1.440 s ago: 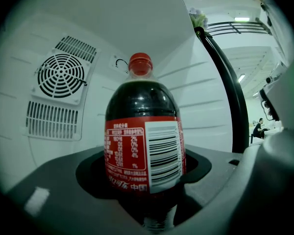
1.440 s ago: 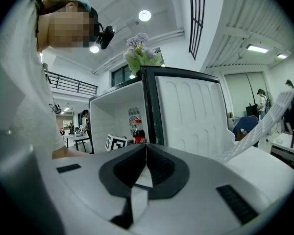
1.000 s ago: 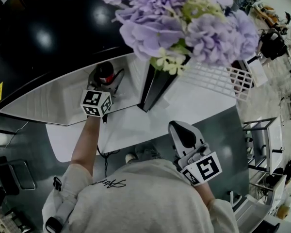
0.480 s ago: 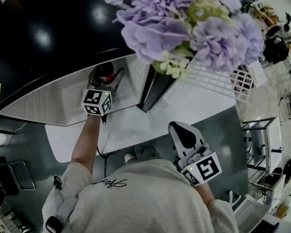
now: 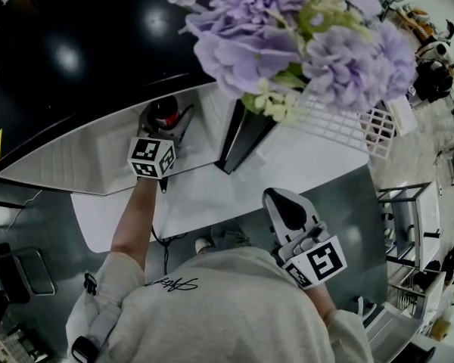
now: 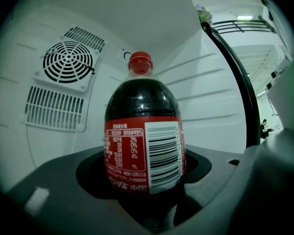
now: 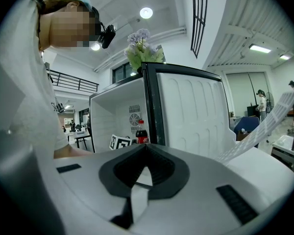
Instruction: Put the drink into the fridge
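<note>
Red-capped plastic cola bottle (image 5: pixel 164 113): in the head view it stands upper left of centre, upright inside the open fridge (image 5: pixel 68 165). It is directly ahead of the left gripper (image 5: pixel 161 127), whose jaws stand wide round it. Right gripper (image 5: pixel 286 212): lower right, well apart from the bottle and outside the cabinet, jaws pressed together, empty. Purple flowers (image 5: pixel 287 36) in a black vase (image 5: pixel 246 138): top centre, beside the reach.

Left gripper view: bottle at centre frame, long axis vertical, lower body seated in the jaw recess and apparently clamped. Whether its base meets the shelf is hidden. Fan grille (image 6: pixel 68 62): upper left, behind the bottle and apart from it.

Right gripper view: bottle small, left of centre, inside the fridge. Door (image 7: pixel 191 111): open, at right. Judgement: the left gripper is the nearer. The coming move calls for a release and a straight withdrawal, and nothing blocks it.
</note>
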A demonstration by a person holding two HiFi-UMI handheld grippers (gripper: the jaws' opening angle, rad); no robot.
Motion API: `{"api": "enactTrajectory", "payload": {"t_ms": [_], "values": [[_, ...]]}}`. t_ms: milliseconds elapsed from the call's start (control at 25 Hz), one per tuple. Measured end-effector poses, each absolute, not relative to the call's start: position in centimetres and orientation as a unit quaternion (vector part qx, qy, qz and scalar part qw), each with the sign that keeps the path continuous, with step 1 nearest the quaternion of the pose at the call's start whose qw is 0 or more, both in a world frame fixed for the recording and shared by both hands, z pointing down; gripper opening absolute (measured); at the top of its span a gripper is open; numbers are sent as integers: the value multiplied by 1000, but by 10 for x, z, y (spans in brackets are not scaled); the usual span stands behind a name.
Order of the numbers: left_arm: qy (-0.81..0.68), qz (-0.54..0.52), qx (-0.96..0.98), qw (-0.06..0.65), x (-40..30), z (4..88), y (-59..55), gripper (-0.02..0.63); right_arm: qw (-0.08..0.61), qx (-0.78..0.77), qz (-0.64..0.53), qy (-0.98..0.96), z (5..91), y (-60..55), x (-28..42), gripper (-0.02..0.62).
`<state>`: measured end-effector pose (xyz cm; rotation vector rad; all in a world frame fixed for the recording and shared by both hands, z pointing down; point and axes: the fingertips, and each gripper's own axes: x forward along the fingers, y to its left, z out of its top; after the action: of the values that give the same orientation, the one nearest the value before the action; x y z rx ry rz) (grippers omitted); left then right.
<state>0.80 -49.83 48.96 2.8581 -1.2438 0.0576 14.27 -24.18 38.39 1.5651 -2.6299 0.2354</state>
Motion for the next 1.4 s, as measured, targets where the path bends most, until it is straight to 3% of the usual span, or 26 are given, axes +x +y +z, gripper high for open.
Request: {"api": "enactTrajectory", "payload": {"t_ms": [1400], "values": [[-402, 66, 913, -7, 5, 495, -484, 322, 28, 501, 77, -862, 383, -230, 135, 12]]}}
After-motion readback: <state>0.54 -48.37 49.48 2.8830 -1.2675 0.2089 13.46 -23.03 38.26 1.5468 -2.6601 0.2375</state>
